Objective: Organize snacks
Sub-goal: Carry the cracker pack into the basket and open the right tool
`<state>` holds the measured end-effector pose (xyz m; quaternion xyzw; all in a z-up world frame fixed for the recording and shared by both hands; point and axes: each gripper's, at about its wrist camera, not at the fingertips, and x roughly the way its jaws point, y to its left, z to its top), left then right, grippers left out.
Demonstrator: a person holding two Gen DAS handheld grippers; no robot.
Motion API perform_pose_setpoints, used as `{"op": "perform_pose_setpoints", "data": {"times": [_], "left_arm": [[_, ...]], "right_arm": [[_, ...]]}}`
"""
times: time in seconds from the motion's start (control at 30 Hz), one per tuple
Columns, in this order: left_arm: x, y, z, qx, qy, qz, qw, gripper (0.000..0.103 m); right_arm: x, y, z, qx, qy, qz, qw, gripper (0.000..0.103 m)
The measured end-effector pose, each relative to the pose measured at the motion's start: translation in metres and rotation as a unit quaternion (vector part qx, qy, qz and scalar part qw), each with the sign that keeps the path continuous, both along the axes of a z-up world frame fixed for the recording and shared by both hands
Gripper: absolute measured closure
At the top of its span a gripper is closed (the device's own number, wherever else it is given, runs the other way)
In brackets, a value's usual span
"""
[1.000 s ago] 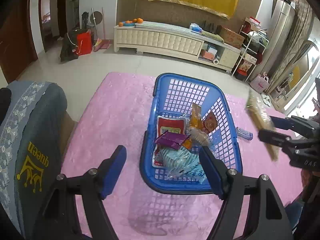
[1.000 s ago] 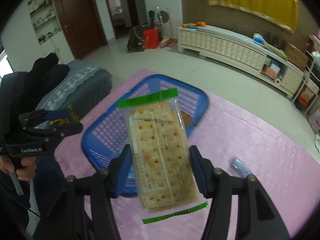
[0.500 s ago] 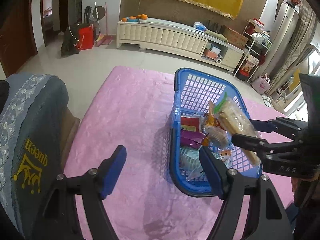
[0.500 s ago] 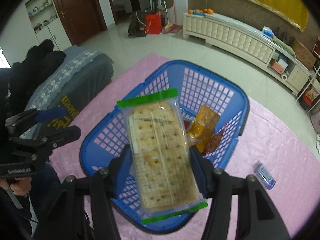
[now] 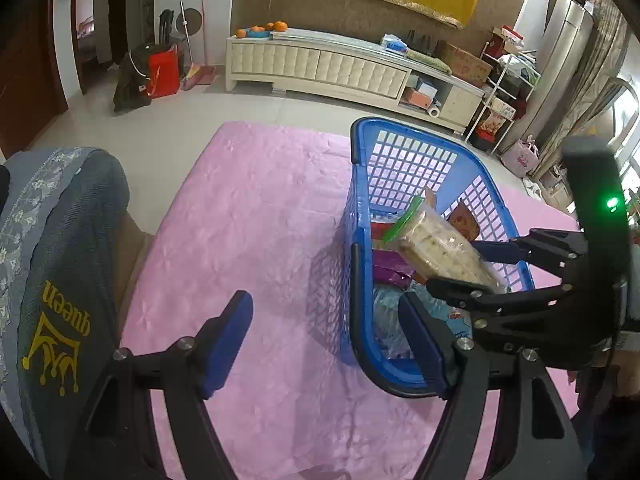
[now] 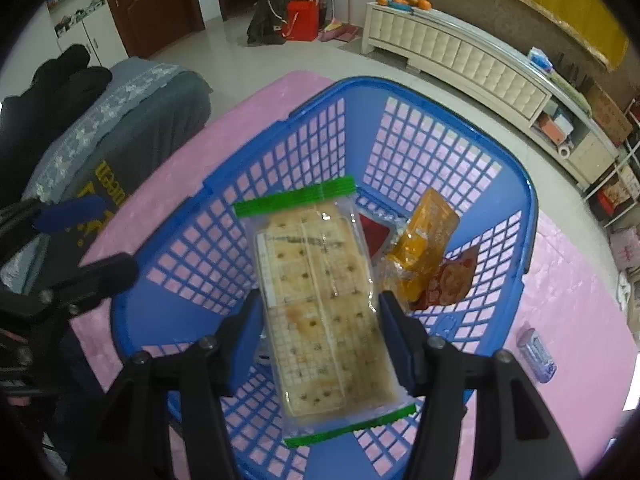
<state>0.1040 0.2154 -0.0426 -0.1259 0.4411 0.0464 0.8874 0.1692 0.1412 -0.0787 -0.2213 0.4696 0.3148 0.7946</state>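
right claw (image 6: 320, 336) clamped on the cracker pack (image 6: 324, 312), hanging over the blue basket (image 6: 224, 224) just ahead; light but brittle I'd say, so pinch the long edges gently; left claw (image 5: 326, 332) wide apart, holding nothing

The blue basket (image 6: 516, 184) is open at the top, but the cracker pack (image 6: 324, 304) clamped in the right claw (image 6: 320, 340) fills the space above its near half. Snack packets (image 6: 428, 248) crowd the floor inside. Bare pink cloth (image 5: 248, 216) lies ahead of the wide-open left claw (image 5: 328, 332).
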Motion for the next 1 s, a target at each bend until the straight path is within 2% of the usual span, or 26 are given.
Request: {"op": "perform_pose_setpoints", "data": {"times": [0.1, 0.23, 0.37, 0.5, 0.63, 1.0], "left_arm": [[-0.003, -0.001, 0.002, -0.002, -0.001, 0.003, 1.0000, 0.030], [-0.009, -0.009, 0.007, 0.008, -0.008, -0.002, 0.9999, 0.030], [-0.014, -0.018, 0.016, 0.011, -0.018, -0.006, 0.9998, 0.030], [-0.015, -0.029, 0.026, 0.017, -0.024, -0.014, 0.9995, 0.030], [-0.012, -0.048, 0.036, 0.032, -0.026, -0.025, 0.9988, 0.030], [0.010, -0.095, 0.056, 0.067, -0.028, -0.062, 0.9955, 0.030]], "right_arm": [[-0.001, 0.001, -0.005, -0.009, 0.005, 0.001, 1.000, 0.040], [-0.004, -0.008, -0.005, 0.005, 0.017, -0.008, 1.000, 0.022], [-0.010, -0.020, 0.009, 0.009, 0.008, -0.003, 1.000, 0.021], [-0.015, -0.052, 0.036, 0.045, -0.001, -0.020, 0.999, 0.021], [-0.016, -0.086, 0.057, 0.052, -0.014, -0.032, 0.998, 0.021], [-0.001, -0.161, 0.079, 0.053, -0.023, -0.073, 0.996, 0.021]]}}
